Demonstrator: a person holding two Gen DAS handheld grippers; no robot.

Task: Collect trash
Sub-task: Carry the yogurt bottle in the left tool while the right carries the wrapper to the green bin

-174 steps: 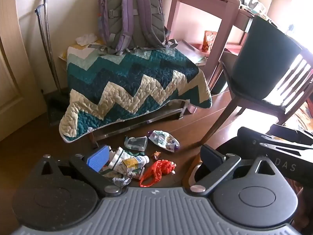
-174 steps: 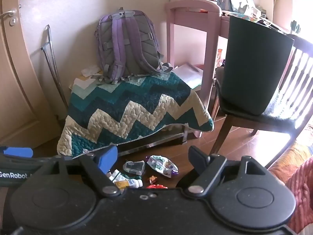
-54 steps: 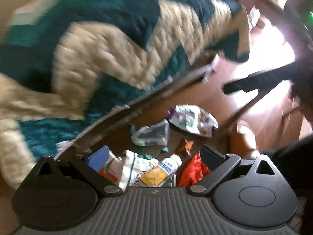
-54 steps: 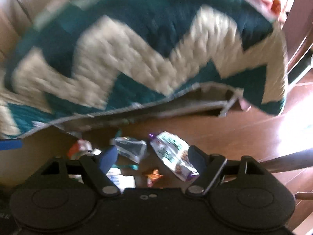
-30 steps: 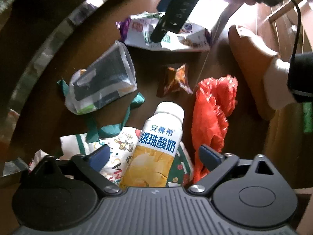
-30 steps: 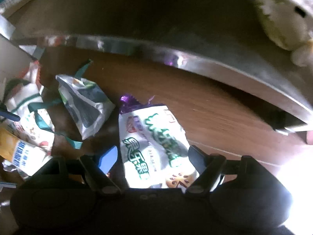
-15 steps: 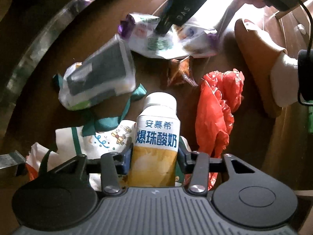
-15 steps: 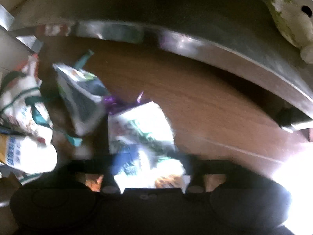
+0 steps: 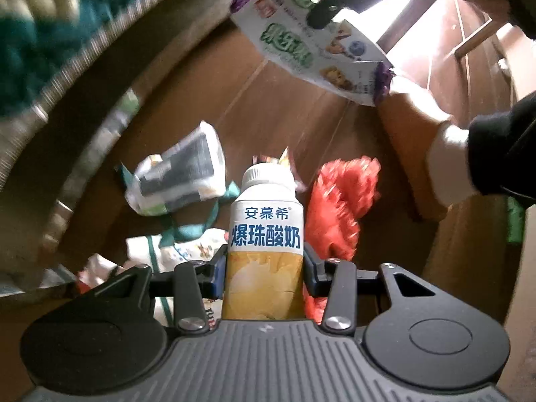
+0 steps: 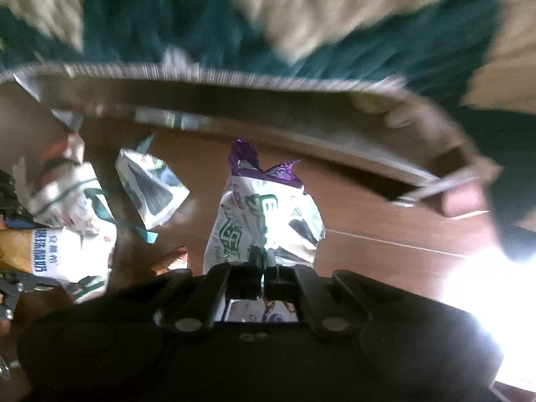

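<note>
In the left wrist view my left gripper [image 9: 264, 268] is shut on a yellow and white yogurt bottle [image 9: 266, 231], held upright with its white cap away from me, above the floor. My right gripper [image 10: 263, 261] is shut on the lower edge of a white and green snack bag with purple ends [image 10: 261, 207], which hangs off the floor. That snack bag [image 9: 301, 43] also shows at the top of the left wrist view, pinched by a dark finger [image 9: 323, 13]. The bottle [image 10: 63, 251] appears at the left edge of the right wrist view.
On the wooden floor lie a grey and white pouch [image 9: 181, 174], a red net bag [image 9: 338, 207], a small brown wrapper [image 10: 171, 258] and a white paper bag with green handles [image 9: 181, 248]. A person's foot [image 9: 449, 167] stands right. A teal zigzag quilt [image 10: 301, 16] overhangs a metal frame [image 10: 234, 114].
Both grippers closed, the left on the yogurt bottle and the right on the snack bag. Both then rose, and the bag and bottle came up off the floor.
</note>
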